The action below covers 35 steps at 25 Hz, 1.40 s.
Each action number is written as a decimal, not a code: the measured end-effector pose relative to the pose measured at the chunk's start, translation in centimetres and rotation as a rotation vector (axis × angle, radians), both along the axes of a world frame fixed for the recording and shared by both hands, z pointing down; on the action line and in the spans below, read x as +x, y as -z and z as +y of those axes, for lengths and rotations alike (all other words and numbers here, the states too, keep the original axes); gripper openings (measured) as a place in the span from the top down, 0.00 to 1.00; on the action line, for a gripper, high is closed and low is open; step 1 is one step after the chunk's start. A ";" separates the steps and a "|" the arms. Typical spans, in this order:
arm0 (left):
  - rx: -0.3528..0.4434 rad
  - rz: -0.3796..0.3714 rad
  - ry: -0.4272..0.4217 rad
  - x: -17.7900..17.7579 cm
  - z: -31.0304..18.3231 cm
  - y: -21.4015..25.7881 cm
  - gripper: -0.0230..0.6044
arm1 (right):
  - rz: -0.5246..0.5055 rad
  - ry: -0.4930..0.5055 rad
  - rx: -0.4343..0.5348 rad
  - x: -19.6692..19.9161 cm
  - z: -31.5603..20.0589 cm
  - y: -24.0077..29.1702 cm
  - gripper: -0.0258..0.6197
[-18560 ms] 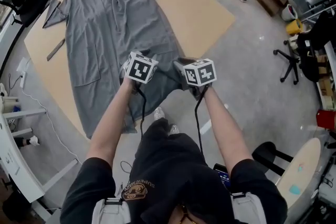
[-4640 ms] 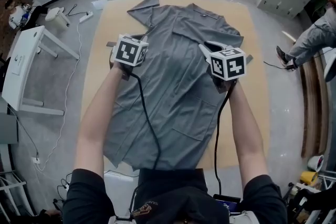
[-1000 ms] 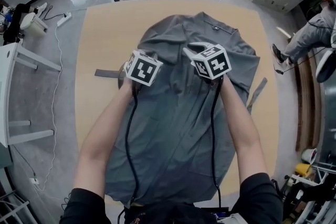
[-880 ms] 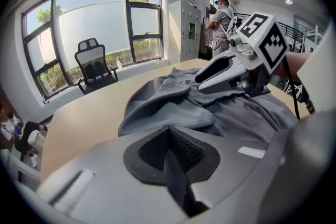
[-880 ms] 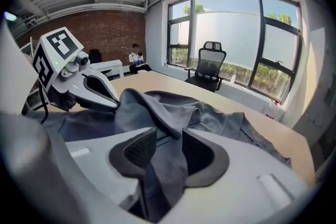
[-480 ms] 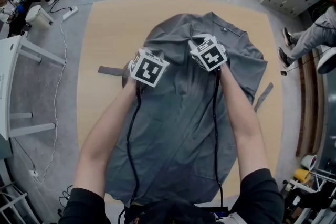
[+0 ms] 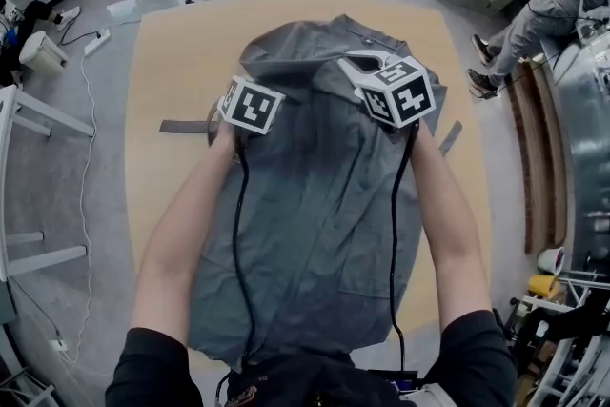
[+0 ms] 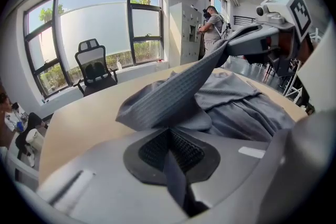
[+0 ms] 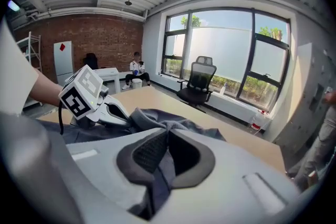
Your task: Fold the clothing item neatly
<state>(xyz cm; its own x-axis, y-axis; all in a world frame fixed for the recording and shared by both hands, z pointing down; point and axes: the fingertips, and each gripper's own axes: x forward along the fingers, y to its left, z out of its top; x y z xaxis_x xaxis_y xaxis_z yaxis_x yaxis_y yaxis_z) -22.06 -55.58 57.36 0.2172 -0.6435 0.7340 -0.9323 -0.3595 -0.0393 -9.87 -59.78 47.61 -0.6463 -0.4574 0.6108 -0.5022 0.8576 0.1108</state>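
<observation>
Head view: we found the grey garment (image 7: 324, 214) spread on the tan surface (image 7: 176, 52), its collar end bunched and raised and its hem at the near edge.
Left hand-held gripper (image 8: 169, 140): jaws together, clamped on a fold of the garment.
Right hand-held gripper (image 9: 166, 139): jaws had just been closing; we saw cloth pinched between the pads.
Cloth span: a band ran taut between both grips.
Loose strip (image 7: 186, 126): flat on the surface, beside the garment's left edge.
</observation>
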 end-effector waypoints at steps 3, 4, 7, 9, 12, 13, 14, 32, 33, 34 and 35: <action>0.043 0.035 -0.017 1.0 0.0 1.3 0.95 | -0.003 -0.086 0.004 2.8 1.0 1.6 0.94; 0.065 0.047 -0.019 1.2 -0.2 1.9 0.95 | -0.010 -0.115 0.002 3.6 1.4 2.0 0.94; 0.039 0.089 -0.031 2.1 0.4 1.8 0.95 | -0.033 -0.201 -0.015 6.0 3.1 2.4 0.94; 0.045 0.075 -0.043 2.6 0.4 2.0 0.95 | -0.046 -0.256 -0.040 7.7 4.4 2.0 0.94; 0.012 0.085 -0.061 4.4 0.6 1.3 0.95 | -0.064 -0.338 -0.091 11.0 4.7 0.3 0.93; 0.006 0.087 -0.069 5.2 0.6 1.1 0.95 | -0.073 -0.370 -0.109 12.4 4.2 -0.3 0.93; 0.003 0.084 -0.079 5.9 0.6 0.9 0.95 | -0.083 -0.407 -0.126 13.8 3.6 -0.9 0.93; -0.003 -0.048 -0.041 5.3 -1.8 -0.4 0.95 | -0.128 -0.657 -0.243 23.7 -4.2 -9.7 0.92; -0.013 -0.048 -0.039 5.4 -1.9 -0.8 0.95 | -0.121 -0.663 -0.237 23.9 -4.7 -9.9 0.91; -0.028 -0.044 -0.037 5.5 -1.9 -1.3 0.95 | -0.110 -0.669 -0.231 24.1 -5.1 -10.2 0.90; -0.038 -0.041 -0.034 5.5 -1.9 -1.7 0.95 | -0.096 -0.677 -0.222 24.4 -5.5 -10.4 0.85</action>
<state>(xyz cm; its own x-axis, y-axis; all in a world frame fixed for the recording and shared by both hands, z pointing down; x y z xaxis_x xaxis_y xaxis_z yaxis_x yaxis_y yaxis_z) -16.55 -57.50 59.03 0.2079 -0.6075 0.7666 -0.9174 -0.3929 -0.0626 14.48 -65.26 58.05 -0.3203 -0.6482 0.6909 -0.9306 0.3518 -0.1013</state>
